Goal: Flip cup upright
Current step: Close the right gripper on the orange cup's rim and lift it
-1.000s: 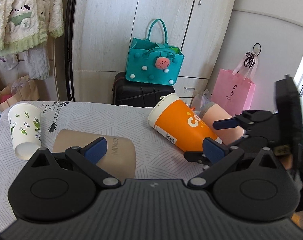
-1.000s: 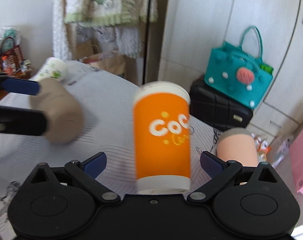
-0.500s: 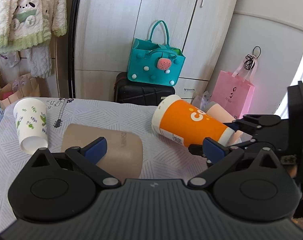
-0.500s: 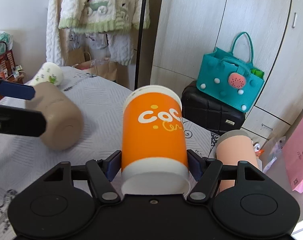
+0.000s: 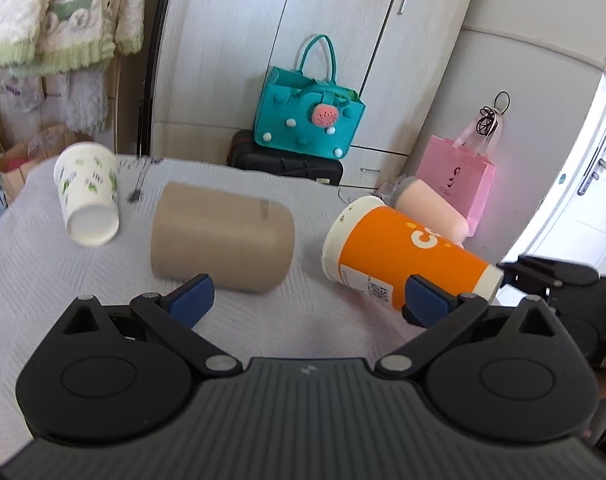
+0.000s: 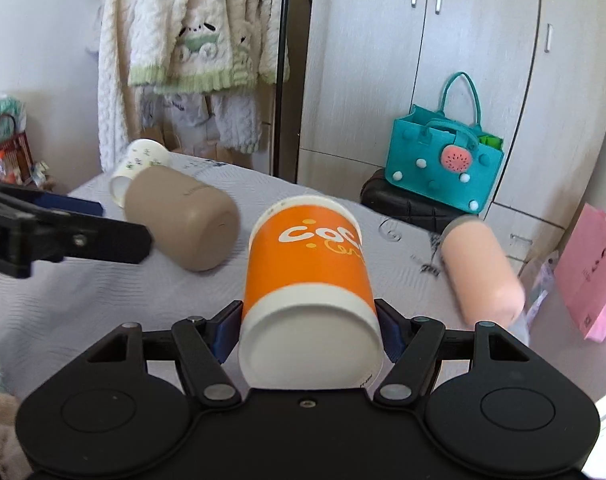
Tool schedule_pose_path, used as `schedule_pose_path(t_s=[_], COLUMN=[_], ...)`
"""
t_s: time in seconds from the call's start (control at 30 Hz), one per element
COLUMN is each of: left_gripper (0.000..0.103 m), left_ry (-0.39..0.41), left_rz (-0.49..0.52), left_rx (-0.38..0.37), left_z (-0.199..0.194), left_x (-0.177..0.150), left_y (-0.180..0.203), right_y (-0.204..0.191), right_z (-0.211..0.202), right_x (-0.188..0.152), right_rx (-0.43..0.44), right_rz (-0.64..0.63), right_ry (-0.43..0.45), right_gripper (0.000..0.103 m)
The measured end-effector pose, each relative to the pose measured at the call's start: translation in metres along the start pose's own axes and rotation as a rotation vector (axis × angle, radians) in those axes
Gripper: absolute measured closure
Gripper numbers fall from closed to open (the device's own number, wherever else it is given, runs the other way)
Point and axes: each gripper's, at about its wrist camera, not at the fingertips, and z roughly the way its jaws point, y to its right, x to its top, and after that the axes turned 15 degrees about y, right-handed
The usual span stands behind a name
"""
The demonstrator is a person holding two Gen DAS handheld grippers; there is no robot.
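Since a second ago the right tool [image 6: 309, 330] has gone from spread wide to clamped on the orange cup's [image 6: 309, 276] base end. Left to right: left tool [image 5: 307, 294] is apart, empty, just short of the tan cup [image 5: 223, 236]; orange cup lies tilted, rim just off the bench [image 5: 63, 280]. Grasp looks done; next: lift, rotate rim-up, set down.

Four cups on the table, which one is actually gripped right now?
The orange cup: the right gripper clamps its base end. The tan, pink and leaf-print cups lie ungripped.
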Motion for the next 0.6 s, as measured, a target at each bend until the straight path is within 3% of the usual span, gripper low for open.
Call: schedule_pose_path(t_s=[0.2, 0.37, 0.6], left_gripper=[0.0, 0.0, 0.0], left_ry=[-0.025, -0.035, -0.081], left_rz=[-0.022, -0.01, -0.104], left_rx=[-0.015, -0.014, -0.078], left_z=[-0.014, -0.023, -0.027], left_x=[-0.009, -0.007, -0.014], left_y=[-0.002, -0.001, -0.011], right_y=[-0.017, -0.024, -0.051], right_z=[-0.016, -0.03, -0.029], right_x=[-0.013, -0.011, -0.026], right_rx=[-0.031, 0.008, 0.044], right_rz=[0.096, 0.165, 0.167], right_ry=[-0.002, -0.001, -0.052], right_gripper=[0.03, 0.03, 0.029])
